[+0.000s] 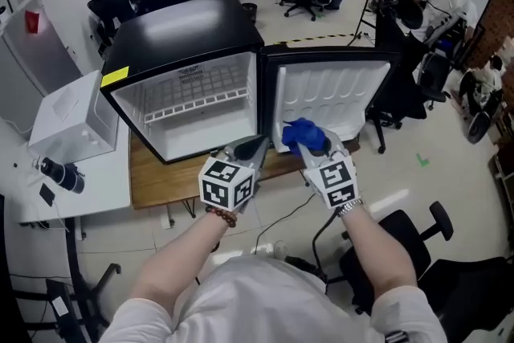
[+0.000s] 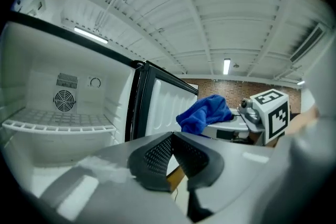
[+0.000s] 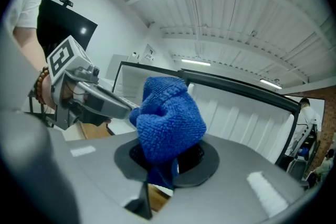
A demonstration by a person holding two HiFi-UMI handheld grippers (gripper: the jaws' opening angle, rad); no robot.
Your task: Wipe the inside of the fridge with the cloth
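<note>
The small black fridge (image 1: 181,36) stands open on a wooden table, its white inside (image 1: 193,108) holding a wire shelf (image 1: 193,99). Its door (image 1: 331,96) hangs open to the right. A bunched blue cloth (image 1: 303,136) sits in my right gripper (image 1: 309,150), which is shut on it in front of the door's inner panel; the right gripper view shows the cloth (image 3: 167,124) bulging up between the jaws. My left gripper (image 1: 247,149) is shut with nothing in it, just before the fridge's lower front edge. In the left gripper view the pads (image 2: 172,157) meet, with the cloth (image 2: 206,113) beyond.
A white box (image 1: 71,120) and a dark cylinder (image 1: 61,174) lie on a white table at the left. A black office chair (image 1: 450,269) stands at the lower right. Seated people and desks fill the back of the room.
</note>
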